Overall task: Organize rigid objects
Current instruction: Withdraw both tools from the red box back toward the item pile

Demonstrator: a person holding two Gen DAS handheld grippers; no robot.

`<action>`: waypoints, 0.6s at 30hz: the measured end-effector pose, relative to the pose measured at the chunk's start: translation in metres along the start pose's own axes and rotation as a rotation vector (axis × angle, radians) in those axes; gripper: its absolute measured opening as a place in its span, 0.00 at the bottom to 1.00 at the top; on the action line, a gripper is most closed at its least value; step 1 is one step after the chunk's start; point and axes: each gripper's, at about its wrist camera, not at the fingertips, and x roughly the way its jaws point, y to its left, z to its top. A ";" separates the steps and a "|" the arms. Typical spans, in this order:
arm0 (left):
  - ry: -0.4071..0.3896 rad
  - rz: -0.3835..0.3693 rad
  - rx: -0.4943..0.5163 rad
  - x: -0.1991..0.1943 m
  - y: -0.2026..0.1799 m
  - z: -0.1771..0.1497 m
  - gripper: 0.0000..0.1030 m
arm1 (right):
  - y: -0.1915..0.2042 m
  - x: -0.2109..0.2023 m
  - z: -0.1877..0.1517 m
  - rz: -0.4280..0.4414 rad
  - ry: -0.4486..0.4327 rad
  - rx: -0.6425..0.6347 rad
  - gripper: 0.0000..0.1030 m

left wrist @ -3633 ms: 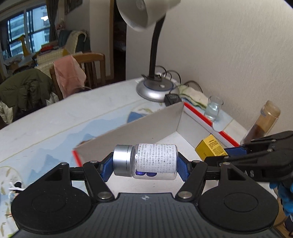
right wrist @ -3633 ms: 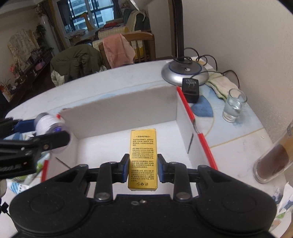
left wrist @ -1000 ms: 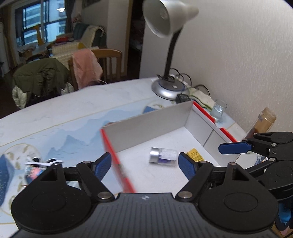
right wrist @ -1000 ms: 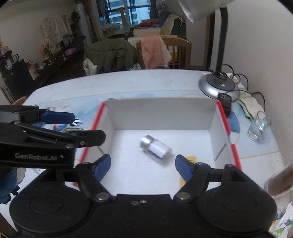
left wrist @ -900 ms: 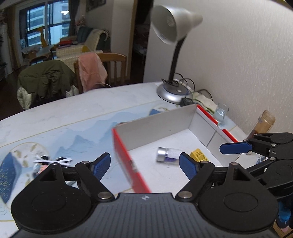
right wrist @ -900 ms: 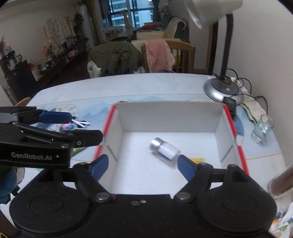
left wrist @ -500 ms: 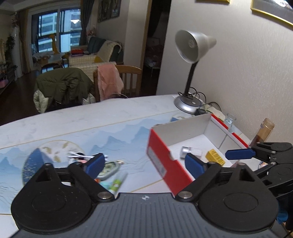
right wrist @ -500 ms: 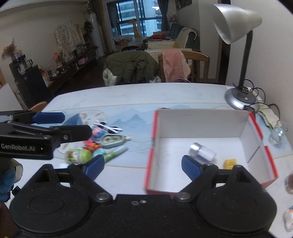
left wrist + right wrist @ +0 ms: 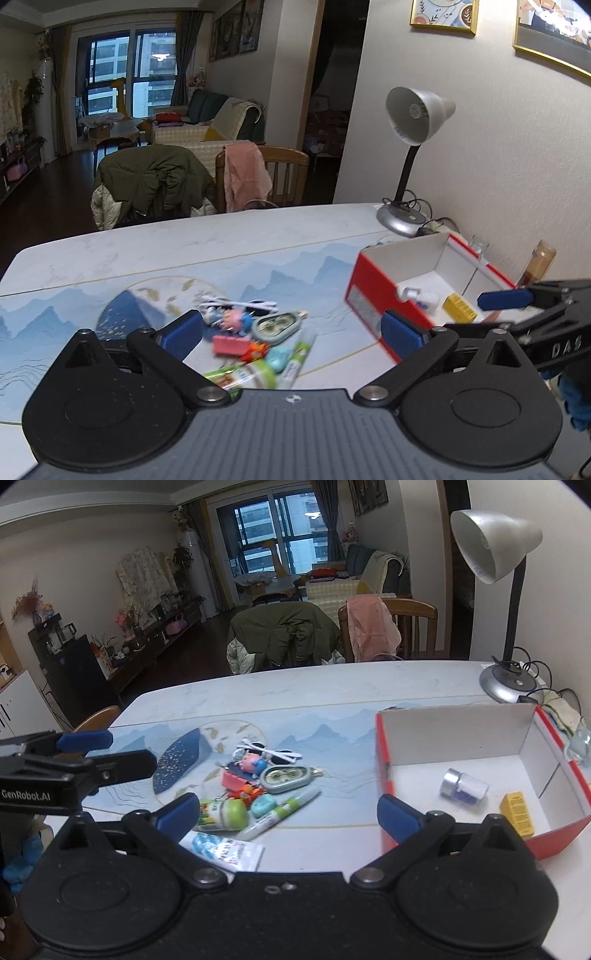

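Observation:
A red box with white inner walls (image 9: pixel 458 734) stands on the table at the right. In it lie a silver-capped bottle (image 9: pixel 463 786) and a small yellow carton (image 9: pixel 517 812), both loose. Left of the box is a pile of small things: a pig toy (image 9: pixel 251 762), an oval tin (image 9: pixel 286 777), a green marker (image 9: pixel 280 812), a green-capped tube (image 9: pixel 225 814) and a white sachet (image 9: pixel 225 849). My right gripper (image 9: pixel 286 812) hangs above the pile, jaws opening, nothing between them. My left gripper (image 9: pixel 291 332) hangs above the same pile (image 9: pixel 258 343), jaws opening and empty.
A desk lamp (image 9: pixel 509 681) stands at the back right by the wall, with a small glass (image 9: pixel 580 744) and a folded cloth beside the box. A brown jar (image 9: pixel 537 262) stands right of the box. Chairs draped with coats (image 9: pixel 284 635) stand behind the table's far edge.
Both grippers let go of the bottle and the yellow carton inside the box, then drew back and swung left. Their jaws have widened. The pile has come into view.

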 end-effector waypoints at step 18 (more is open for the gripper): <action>0.144 -0.001 0.053 0.052 0.048 -0.081 1.00 | 0.032 0.084 -0.017 -0.085 0.127 0.024 0.98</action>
